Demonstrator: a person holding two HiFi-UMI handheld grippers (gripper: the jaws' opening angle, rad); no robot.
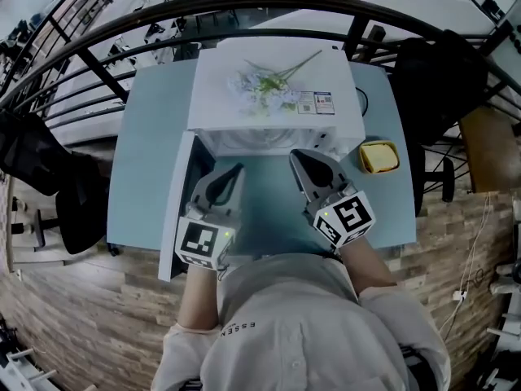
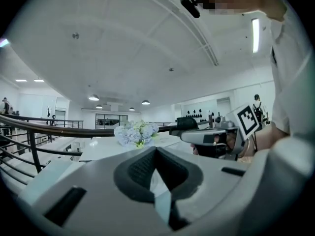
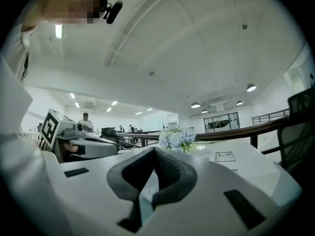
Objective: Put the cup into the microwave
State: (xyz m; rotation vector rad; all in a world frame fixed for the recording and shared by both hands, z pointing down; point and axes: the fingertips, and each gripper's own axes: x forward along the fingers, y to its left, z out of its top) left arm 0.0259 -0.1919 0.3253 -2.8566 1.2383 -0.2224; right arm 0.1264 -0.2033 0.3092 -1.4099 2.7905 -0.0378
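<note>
The white microwave (image 1: pixel 216 96) stands on a light blue table (image 1: pixel 151 153), its door (image 1: pixel 181 198) swung open to the left. No cup shows in any view, and the microwave's inside is mostly hidden from above. My left gripper (image 1: pixel 236 169) (image 2: pixel 156 149) is raised in front of the opening, jaws shut with nothing between them. Beside it, my right gripper (image 1: pixel 295 155) (image 3: pixel 155 150) is also shut and empty. Each gripper view shows the other gripper alongside: the right gripper (image 2: pixel 216 136) and the left gripper (image 3: pixel 83 144).
A bunch of pale blue flowers (image 1: pixel 264 84) (image 2: pixel 135 132) (image 3: pixel 177 139) lies on the microwave's top. A yellow object (image 1: pixel 378 156) sits on the table right of the microwave. A black railing (image 1: pixel 244 6) curves behind the table, and dark chairs (image 1: pixel 49 177) stand to the left.
</note>
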